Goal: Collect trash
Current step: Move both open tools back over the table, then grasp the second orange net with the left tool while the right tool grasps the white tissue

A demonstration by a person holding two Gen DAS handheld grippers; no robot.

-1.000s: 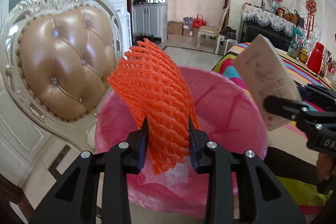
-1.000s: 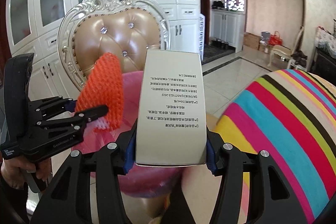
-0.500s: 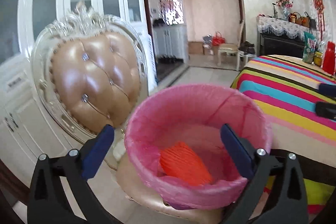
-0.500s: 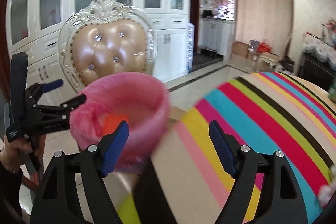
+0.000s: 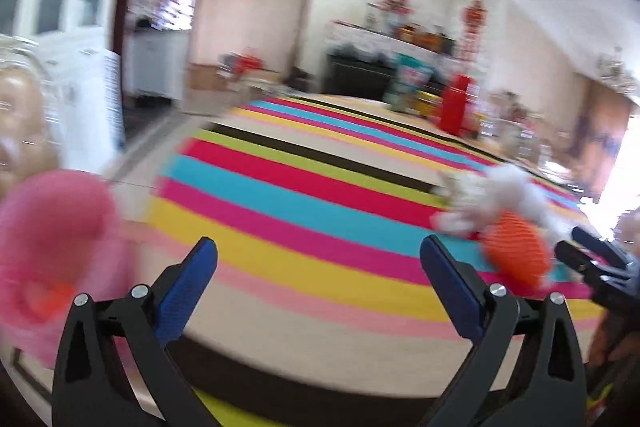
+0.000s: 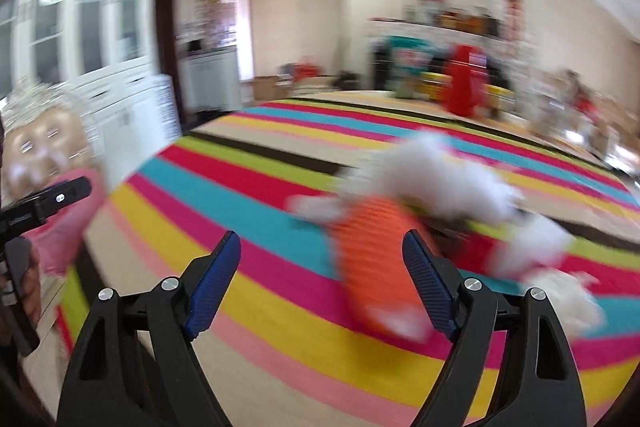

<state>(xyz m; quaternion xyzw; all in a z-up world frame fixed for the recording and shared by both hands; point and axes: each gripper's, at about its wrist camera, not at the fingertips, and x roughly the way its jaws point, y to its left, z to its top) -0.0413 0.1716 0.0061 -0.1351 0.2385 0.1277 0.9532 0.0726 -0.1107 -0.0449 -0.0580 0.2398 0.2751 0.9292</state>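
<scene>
Left claw (image 5: pixel 318 291): jaws spread wide, nothing between them, over the striped counter (image 5: pixel 304 199).
Right claw (image 6: pixel 322 287): jaws opening, pads bare; blurred orange foam net (image 6: pixel 372 259) lies just beyond, close to the right pad, contact not discernible.
Orange foam net: on the counter, right of centre, touching the white crumpled trash (image 6: pixel 436 179) on its far side.
Pink-lined bin (image 5: pixel 52 239): off the counter's near left edge; something orange shows inside, blurred.
Chair (image 6: pixel 40 143): behind the bin, far left.
Red jug (image 6: pixel 462 83): far end of the counter.
Image quality: heavy motion blur in both views.
</scene>
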